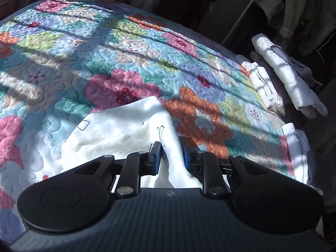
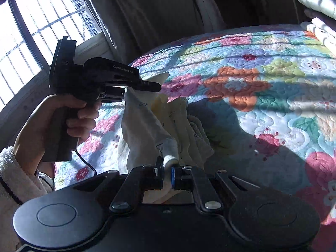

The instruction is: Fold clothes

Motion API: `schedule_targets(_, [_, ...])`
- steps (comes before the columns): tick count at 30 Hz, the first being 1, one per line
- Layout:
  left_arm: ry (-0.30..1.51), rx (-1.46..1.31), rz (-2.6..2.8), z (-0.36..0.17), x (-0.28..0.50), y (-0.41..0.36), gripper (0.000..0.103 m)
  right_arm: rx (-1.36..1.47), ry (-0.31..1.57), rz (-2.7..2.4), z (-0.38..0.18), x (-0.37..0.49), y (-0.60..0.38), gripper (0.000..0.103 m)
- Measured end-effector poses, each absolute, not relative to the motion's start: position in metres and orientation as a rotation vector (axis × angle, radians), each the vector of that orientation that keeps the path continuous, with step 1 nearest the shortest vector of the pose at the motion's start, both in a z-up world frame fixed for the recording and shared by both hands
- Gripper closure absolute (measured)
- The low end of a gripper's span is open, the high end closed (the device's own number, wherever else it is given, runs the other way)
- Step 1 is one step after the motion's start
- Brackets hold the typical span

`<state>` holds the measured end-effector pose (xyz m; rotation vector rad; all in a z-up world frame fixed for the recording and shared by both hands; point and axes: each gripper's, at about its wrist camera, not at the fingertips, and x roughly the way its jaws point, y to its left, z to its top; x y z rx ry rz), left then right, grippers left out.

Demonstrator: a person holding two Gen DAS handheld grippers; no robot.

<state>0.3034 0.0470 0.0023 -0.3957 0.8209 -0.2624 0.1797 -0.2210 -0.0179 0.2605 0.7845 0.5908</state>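
A white garment (image 1: 117, 130) with small dark drawings hangs over the flowered quilt (image 1: 130, 50) of a bed. My left gripper (image 1: 171, 151) is shut on a fold of it; the cloth runs between its blue pads. In the right wrist view the same garment (image 2: 147, 124) is held up off the quilt (image 2: 262, 88), bunched and drooping. My right gripper (image 2: 167, 169) is shut on a lower end of it. The left gripper (image 2: 151, 85) shows there too, held in a hand, pinching the garment's upper edge.
Folded white clothes (image 1: 283, 79) are stacked at the quilt's far right edge; they also show in the right wrist view (image 2: 319, 14). A barred window (image 2: 42, 27) and dark curtains (image 2: 147, 16) stand behind the bed. Sun stripes and shadows cross the quilt.
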Motion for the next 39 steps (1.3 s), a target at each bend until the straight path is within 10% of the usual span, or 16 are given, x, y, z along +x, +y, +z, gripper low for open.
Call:
schedule_targets(7, [0.615,-0.425,-0.073,0.025,0.253,0.077,0.061,0.247,0.767,0.570,-0.020,0.192,-0.229,0.095])
schedule_targets(32, [0.877,-0.755,-0.127,-0.072,0.245,0.144,0.053,0.084,0.947,0.309,-0.063,0.204,-0.216,0.093])
schedule_targets(35, [0.874,-0.802,-0.156,-0.080,0.245,0.148,0.048,-0.001,0.923,0.125,-0.055,0.200,-0.211,0.050])
schedule_targets(39, [0.848,-0.905,-0.193,-0.088,0.247,0.150,0.031,-0.040,0.794,0.109,-0.026,0.184,-0.202,0.049])
